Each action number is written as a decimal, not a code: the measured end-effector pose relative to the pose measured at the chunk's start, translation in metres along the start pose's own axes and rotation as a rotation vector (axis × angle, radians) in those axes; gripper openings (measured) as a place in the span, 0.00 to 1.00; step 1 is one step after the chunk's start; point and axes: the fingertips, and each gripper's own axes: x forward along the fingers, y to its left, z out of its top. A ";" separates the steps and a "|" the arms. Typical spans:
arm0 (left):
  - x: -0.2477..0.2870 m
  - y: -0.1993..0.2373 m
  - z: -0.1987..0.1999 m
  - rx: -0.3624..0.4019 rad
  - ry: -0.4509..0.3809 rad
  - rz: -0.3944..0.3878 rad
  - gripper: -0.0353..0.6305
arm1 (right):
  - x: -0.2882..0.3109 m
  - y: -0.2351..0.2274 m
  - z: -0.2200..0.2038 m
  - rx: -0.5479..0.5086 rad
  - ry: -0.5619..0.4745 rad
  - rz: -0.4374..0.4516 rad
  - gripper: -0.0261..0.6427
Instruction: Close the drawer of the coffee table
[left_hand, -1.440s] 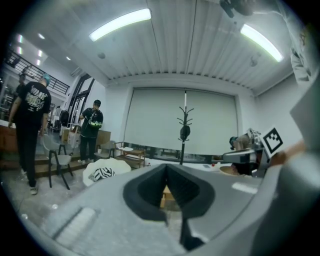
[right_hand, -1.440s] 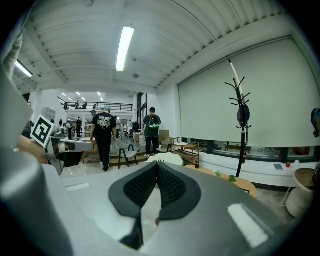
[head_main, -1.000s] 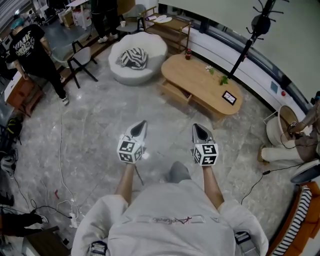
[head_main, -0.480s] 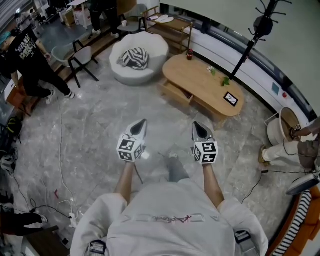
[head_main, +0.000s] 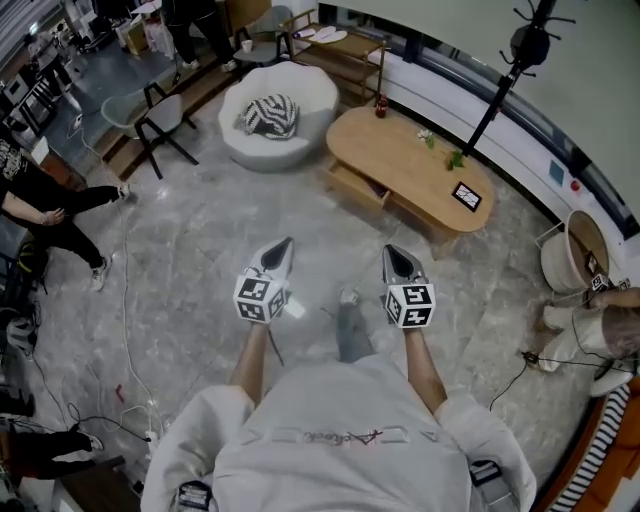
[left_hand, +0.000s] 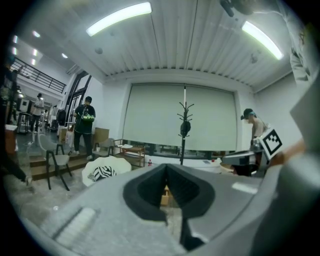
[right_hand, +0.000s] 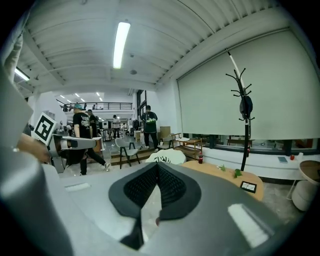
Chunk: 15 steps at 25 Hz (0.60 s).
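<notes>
Head view. Looking steeply down on a grey marbled floor (head_main: 200, 250). Holding the left gripper (head_main: 282, 250) and the right gripper (head_main: 393, 254) side by side in front of the body, both pointing forward, jaws pressing together on nothing. Standing well apart from the coffee table (head_main: 405, 165), an oval wooden one near the far wall. Showing the drawer (head_main: 352, 184) pulled out of the table's near side, toward its left end. Carrying on the tabletop a red bottle (head_main: 379, 106), green sprigs (head_main: 450, 158) and a small framed tablet (head_main: 461, 196). Sitting to the table's left: a white seat (head_main: 300, 85) with a striped cushion (head_main: 268, 115). Rising behind the table: a black coat stand (head_main: 500, 85).

Left gripper view. Showing the left gripper (left_hand: 167, 167) with dark pads meeting at the tips, gripping nothing. Framing a wood-coloured patch in the gap below the tips, too small for identifying. Taking in the white seat at left and the coat stand at centre.

Right gripper view. Showing the right gripper (right_hand: 157, 166) with pads closing flat against each other, empty. Taking in the coffee table at right beyond the jaws, drawer not making itself out here.
</notes>
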 end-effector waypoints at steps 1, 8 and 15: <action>0.005 0.001 -0.001 0.000 0.004 -0.002 0.05 | 0.004 -0.003 -0.001 0.004 0.002 -0.001 0.05; 0.038 0.018 0.002 0.001 0.007 -0.004 0.05 | 0.035 -0.023 0.004 0.008 0.003 -0.007 0.05; 0.086 0.037 0.011 -0.015 0.017 -0.007 0.05 | 0.074 -0.051 0.019 0.010 0.011 -0.004 0.05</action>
